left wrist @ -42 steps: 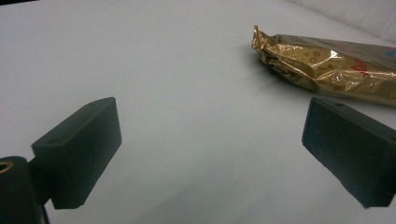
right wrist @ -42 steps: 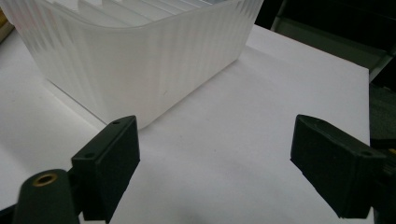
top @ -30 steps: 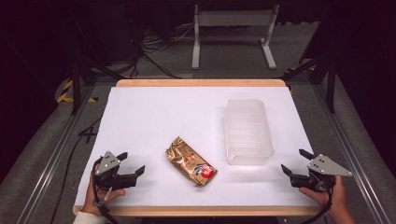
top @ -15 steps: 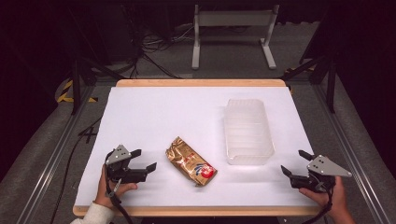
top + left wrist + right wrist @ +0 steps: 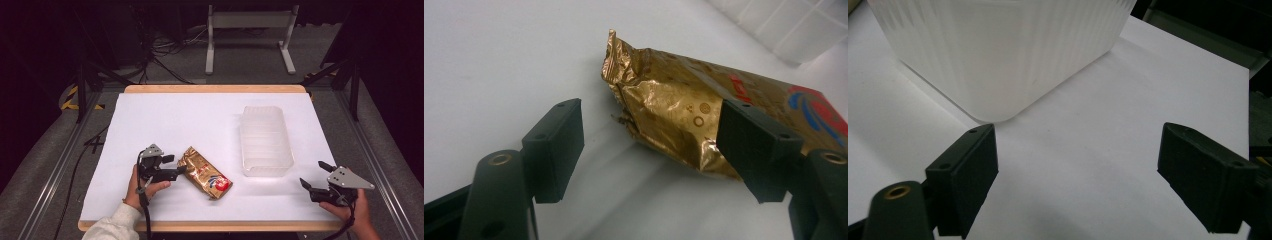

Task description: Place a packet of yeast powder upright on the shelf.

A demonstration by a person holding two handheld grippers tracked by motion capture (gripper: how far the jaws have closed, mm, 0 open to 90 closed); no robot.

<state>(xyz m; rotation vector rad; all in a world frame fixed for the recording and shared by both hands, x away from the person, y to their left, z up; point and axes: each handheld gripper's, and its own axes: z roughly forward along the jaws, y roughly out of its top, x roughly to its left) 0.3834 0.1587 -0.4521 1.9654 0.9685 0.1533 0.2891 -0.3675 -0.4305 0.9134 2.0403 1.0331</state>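
While the gold packet is flanked by the wide-open left gripper, right gripper held wide, plastic tub near.

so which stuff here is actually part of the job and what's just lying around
In play, judging by the approach:
- gold snack packet
- left gripper, open at the packet's crimped end

Apparently idle:
- clear plastic container
- right gripper, open near the container
- white table
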